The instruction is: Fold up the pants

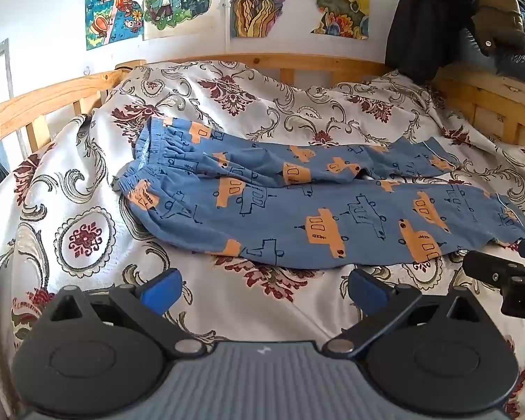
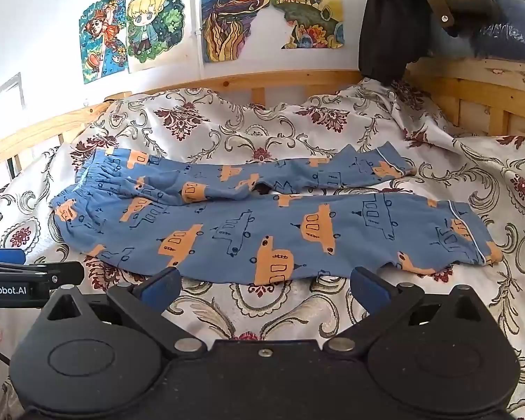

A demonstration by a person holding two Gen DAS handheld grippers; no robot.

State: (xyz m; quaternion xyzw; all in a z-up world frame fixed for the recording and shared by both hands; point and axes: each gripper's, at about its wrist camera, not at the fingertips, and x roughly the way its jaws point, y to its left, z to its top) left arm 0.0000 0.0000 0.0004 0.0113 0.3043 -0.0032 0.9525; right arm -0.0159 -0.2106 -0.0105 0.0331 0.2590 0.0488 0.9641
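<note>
Both grippers hover with jaws spread wide and nothing between them: the left gripper (image 1: 264,288) sits over bare bedspread just short of the near leg's lower hem side, and the right gripper (image 2: 264,288) hangs just before the near edge of the same leg, closer to its cuff. Each shows in the other's view, the right at the far right of the left camera, the left at the far left of the right camera, so they stand side by side and near each other. Ahead of them the pants (image 2: 262,220), blue with orange cars, lie spread on the bedspread (image 2: 227,315), waistband (image 1: 147,161) to the left and cuffs (image 2: 472,234) to the right, the two legs side by side with a small gap at the crotch and the far leg somewhat rumpled. By the look of it no fold is made yet, and the step in hand is the approach for the first one. That move likely calls for pinching the near leg at waistband and cuff, one gripper each, and carrying it over onto the far leg; the grippers would need to spread apart first. A wooden bed frame (image 1: 297,61) and posters (image 1: 297,0) stand behind.
</note>
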